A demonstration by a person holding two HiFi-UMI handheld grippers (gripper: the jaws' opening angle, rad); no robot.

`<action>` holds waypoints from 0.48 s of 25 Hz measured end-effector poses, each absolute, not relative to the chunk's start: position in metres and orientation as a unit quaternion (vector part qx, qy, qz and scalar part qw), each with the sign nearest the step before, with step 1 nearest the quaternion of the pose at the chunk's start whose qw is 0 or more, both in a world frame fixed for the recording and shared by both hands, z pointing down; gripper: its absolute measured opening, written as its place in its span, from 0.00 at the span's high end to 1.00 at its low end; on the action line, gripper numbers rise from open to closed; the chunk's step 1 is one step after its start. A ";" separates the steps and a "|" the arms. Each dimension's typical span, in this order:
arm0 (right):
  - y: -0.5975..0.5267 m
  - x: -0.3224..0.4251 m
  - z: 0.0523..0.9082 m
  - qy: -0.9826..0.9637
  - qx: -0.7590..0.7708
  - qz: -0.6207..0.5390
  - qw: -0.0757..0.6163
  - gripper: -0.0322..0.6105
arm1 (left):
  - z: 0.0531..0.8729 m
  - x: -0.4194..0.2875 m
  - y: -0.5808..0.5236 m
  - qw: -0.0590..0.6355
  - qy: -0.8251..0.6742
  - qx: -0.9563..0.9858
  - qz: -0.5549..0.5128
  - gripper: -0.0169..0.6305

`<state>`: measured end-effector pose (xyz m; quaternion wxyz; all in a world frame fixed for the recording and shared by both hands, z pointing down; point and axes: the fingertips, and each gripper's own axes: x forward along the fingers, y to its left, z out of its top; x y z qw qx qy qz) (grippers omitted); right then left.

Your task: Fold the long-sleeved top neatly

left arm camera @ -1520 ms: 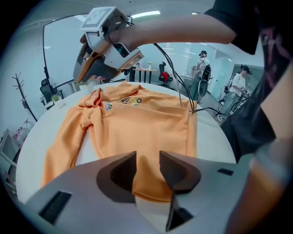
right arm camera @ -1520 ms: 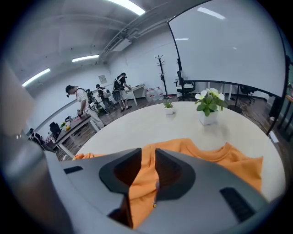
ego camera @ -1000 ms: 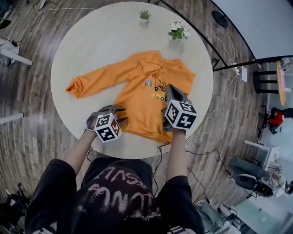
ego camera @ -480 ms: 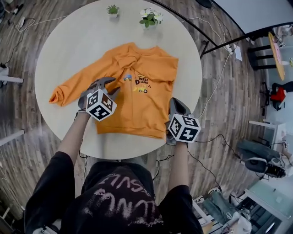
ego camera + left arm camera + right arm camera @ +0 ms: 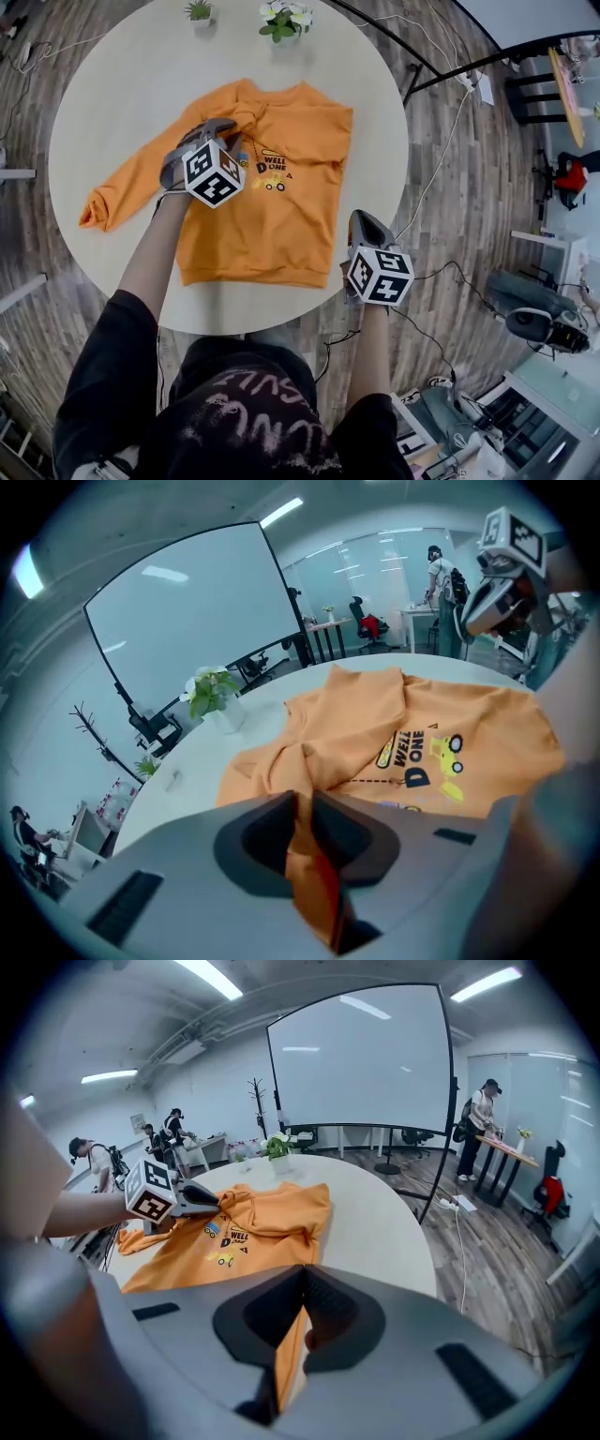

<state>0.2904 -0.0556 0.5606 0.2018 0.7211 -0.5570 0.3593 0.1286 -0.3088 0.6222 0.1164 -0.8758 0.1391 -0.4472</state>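
Now right gripper [image 5: 302,1302] pinches orange top [image 5: 281,216]; left gripper [image 5: 302,808] just closed on it

You've got a round white-topped table [image 5: 103,112] on a grey-brown wood-plank floor [image 5: 473,248], w/ a small green potted plant [image 5: 199,11] & a white-flowered potted plant [image 5: 281,17] at its far edge, and thin cables [image 5: 439,155] lying across the boards on your right. Beyond it there's a big white projection screen on a black tripod stand [image 5: 361,1063], a bare-branched black coat stand [image 5: 256,1101] to its left, and desks & office chairs further back by a glass partition [image 5: 370,569]. Long ceiling strip lights [image 5: 211,977] are on; walls + ceiling are plain pale grey.
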 end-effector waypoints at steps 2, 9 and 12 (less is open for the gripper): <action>-0.057 0.290 0.563 -0.559 0.719 0.363 0.199 0.94 | 0.616 0.123 -0.310 0.124 0.135 -0.877 -0.444 0.92; -0.088 0.267 0.572 -0.585 0.699 0.364 0.191 0.94 | 0.588 0.097 -0.308 0.199 0.062 -0.879 -0.429 0.93; -0.100 0.255 0.575 -0.594 0.691 0.366 0.190 0.94 | 0.585 0.081 -0.310 0.253 0.028 -0.863 -0.437 0.93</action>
